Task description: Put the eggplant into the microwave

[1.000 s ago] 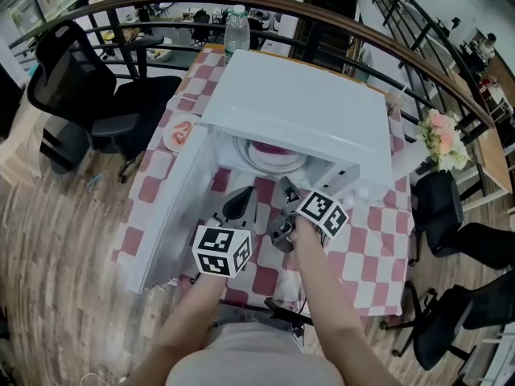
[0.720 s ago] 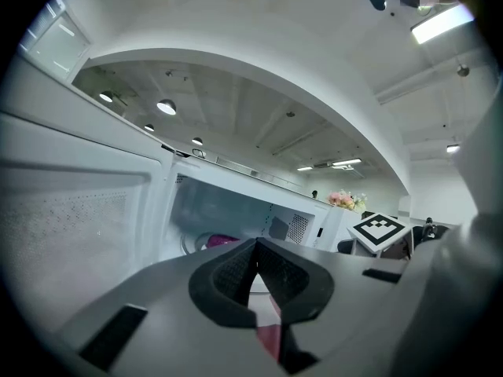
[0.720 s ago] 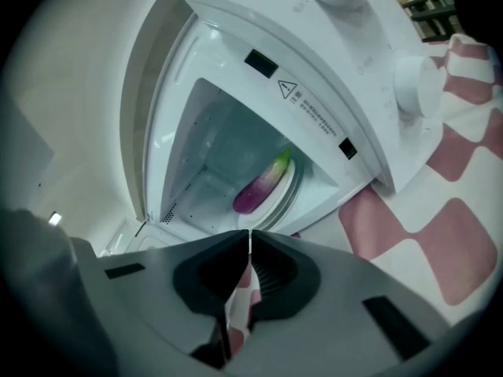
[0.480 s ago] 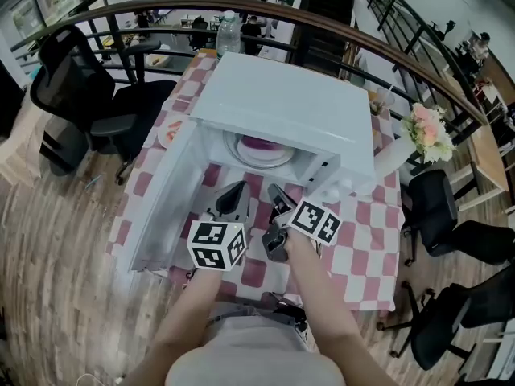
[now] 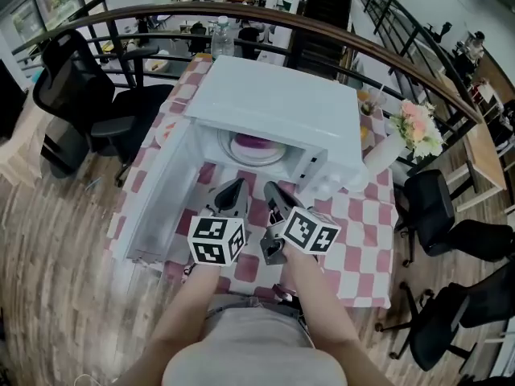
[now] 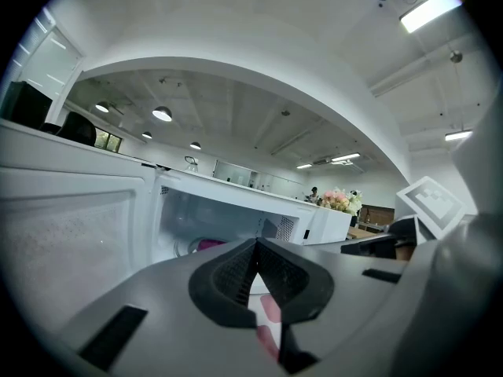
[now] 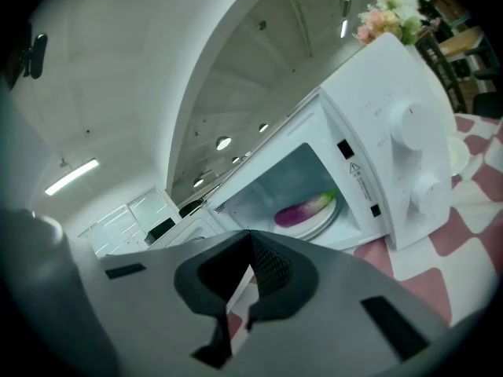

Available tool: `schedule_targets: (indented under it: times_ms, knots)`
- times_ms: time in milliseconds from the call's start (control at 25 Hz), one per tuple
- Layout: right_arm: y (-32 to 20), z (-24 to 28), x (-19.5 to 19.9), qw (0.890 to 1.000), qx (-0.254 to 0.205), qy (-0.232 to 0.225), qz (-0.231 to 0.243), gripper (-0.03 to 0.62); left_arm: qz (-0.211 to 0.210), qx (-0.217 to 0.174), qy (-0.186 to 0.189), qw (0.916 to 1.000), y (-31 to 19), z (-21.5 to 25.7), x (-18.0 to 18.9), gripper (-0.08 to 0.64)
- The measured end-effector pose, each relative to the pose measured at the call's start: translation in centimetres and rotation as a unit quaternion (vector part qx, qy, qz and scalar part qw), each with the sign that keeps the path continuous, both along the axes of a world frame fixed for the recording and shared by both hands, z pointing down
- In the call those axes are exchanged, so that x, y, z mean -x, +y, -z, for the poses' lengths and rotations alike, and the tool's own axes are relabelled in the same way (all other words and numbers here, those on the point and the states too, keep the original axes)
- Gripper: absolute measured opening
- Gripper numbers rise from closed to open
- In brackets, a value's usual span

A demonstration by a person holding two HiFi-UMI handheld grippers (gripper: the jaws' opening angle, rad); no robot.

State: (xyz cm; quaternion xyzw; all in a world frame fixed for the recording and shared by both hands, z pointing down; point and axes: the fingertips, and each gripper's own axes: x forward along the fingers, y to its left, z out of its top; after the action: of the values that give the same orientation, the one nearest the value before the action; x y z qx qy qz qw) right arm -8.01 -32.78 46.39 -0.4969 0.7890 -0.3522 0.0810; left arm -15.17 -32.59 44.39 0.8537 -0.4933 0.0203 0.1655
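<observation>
At the tip of the left gripper: clenched fingers, pad against pad, with nothing held. Same at the right gripper: fingers clenched tight and empty. Hover side by side, a little apart from each other, over the near part of the bench with its red-and-white checked cloth, both aimed at the open front of the white microwave.

Beyond the fingertips, inside the cavity: the purple eggplant, green stem end to the right in the right gripper view, lying on a white plate. Shows in the head view as a purple patch on that plate, well apart from both grippers.

To the left of the cavity, the microwave door, swung wide open toward the person. On the right of the microwave front, two round knobs. Past the right end of the microwave, a bunch of pink and white flowers. Behind the microwave, a clear bottle. Off to the left, on the wooden floor, a black office chair.
</observation>
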Motion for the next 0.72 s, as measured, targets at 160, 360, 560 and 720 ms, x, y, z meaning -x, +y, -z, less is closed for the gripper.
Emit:
schedule_targets:
  times_ms: [160, 360, 560, 720]
  knots:
    - [0.7, 1.6, -0.1, 0.999, -0.034, 0.021, 0.006, 0.023, -0.006, -0.007, -0.011, 0.9999, 0.1, 0.7, -0.6, 0.003]
    - [1.9, 2.5, -0.3, 0.996, -0.072, 0.046, 0.002, 0.023, -0.005, -0.011, -0.017, 0.9998, 0.3, 0.8, -0.8, 0.003]
    - [2.7, 3.2, -1.6, 0.988, -0.118, 0.097, -0.026, 0.023, 0.002, -0.020, -0.021, 0.9996, 0.6, 0.8, -1.1, 0.003]
    - [3.0, 3.1, -1.9, 0.982, -0.133, 0.133, -0.030, 0.023, -0.006, -0.029, -0.027, 0.9992, 1.0, 0.6, -1.7, 0.003]
